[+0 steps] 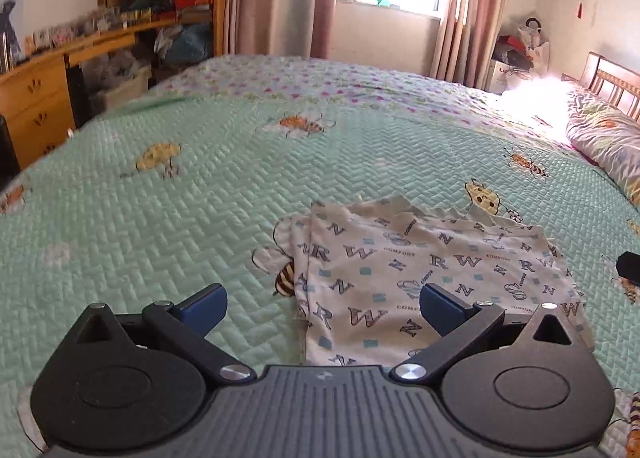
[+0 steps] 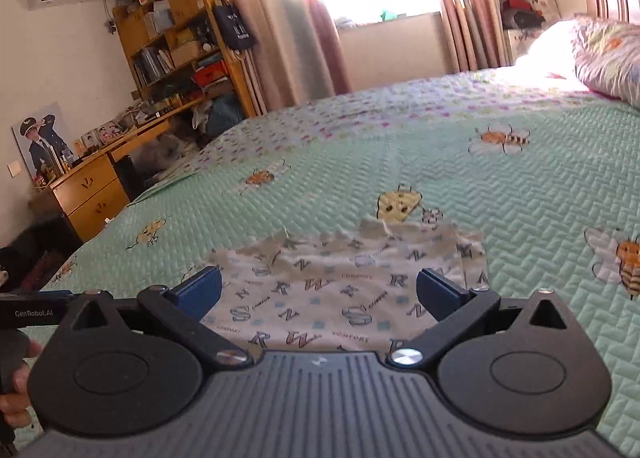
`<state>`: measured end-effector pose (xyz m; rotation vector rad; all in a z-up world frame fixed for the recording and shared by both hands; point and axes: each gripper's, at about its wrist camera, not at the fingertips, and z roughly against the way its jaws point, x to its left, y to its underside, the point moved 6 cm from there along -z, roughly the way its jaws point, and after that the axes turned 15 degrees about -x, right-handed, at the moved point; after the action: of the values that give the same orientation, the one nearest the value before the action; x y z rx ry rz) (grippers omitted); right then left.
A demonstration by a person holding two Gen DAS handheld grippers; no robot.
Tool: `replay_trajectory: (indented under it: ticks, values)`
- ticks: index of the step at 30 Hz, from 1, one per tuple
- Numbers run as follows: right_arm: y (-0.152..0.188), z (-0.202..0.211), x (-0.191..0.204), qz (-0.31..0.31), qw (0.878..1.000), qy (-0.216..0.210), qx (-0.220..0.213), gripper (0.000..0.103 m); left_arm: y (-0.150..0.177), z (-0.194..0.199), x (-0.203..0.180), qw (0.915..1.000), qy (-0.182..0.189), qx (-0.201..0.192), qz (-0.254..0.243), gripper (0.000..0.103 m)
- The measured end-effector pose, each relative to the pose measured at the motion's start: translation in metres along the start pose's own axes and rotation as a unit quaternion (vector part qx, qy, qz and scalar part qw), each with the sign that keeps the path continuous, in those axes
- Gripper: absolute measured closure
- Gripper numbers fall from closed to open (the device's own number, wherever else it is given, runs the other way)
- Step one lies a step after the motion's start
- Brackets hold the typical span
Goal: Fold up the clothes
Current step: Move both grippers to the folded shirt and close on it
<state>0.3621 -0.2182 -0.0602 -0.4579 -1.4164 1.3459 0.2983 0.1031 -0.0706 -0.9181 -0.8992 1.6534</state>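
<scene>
On quilted mint bedspread (image 1: 200, 218), flat folded letter-print cloth (image 1: 400, 270), left gripper (image 1: 322, 308) and right gripper (image 2: 319, 294) both spread apart, empty.

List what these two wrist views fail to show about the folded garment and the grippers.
- Folded garment: near edge hidden behind the gripper body in both views, so its full outline and garment type are unclear.
- Left gripper: jaws open above the cloth; the gap down to the fabric cannot be judged.
- Right gripper: jaws open; same doubt.
- Dark object: cut off by the left wrist view's right edge.
- Shelf contents: too small and blurred.
</scene>
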Motion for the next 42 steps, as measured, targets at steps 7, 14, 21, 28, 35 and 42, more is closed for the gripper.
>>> replay_trajectory:
  ticks: [7, 14, 21, 28, 35, 42]
  values:
    - [0.01, -0.002, -0.102, -0.256, 0.966, -0.033, 0.021, 0.0, 0.016, -0.05, 0.064, 0.9806, 0.043, 0.047, 0.185, 0.001]
    - [0.031, -0.039, -0.172, -0.299, 0.953, 0.013, 0.052, 0.0, 0.033, -0.114, 0.058, 0.9672, 0.115, 0.128, 0.187, 0.001]
    - [0.036, -0.083, -0.167, -0.253, 0.96, -0.012, 0.118, 0.0, 0.029, -0.156, 0.07, 0.9529, 0.114, 0.136, 0.246, 0.001]
    - [0.036, -0.106, -0.153, -0.249, 0.953, -0.065, 0.161, 0.0, 0.027, -0.19, 0.059, 0.9361, 0.162, 0.175, 0.258, 0.001]
    - [0.034, -0.123, -0.139, -0.241, 0.945, -0.115, 0.191, 0.0, 0.034, -0.216, 0.023, 0.9174, 0.243, 0.193, 0.249, 0.001]
    - [0.037, -0.141, -0.104, -0.201, 0.943, -0.173, 0.199, 0.0, 0.041, -0.222, -0.01, 0.9022, 0.299, 0.194, 0.243, 0.001]
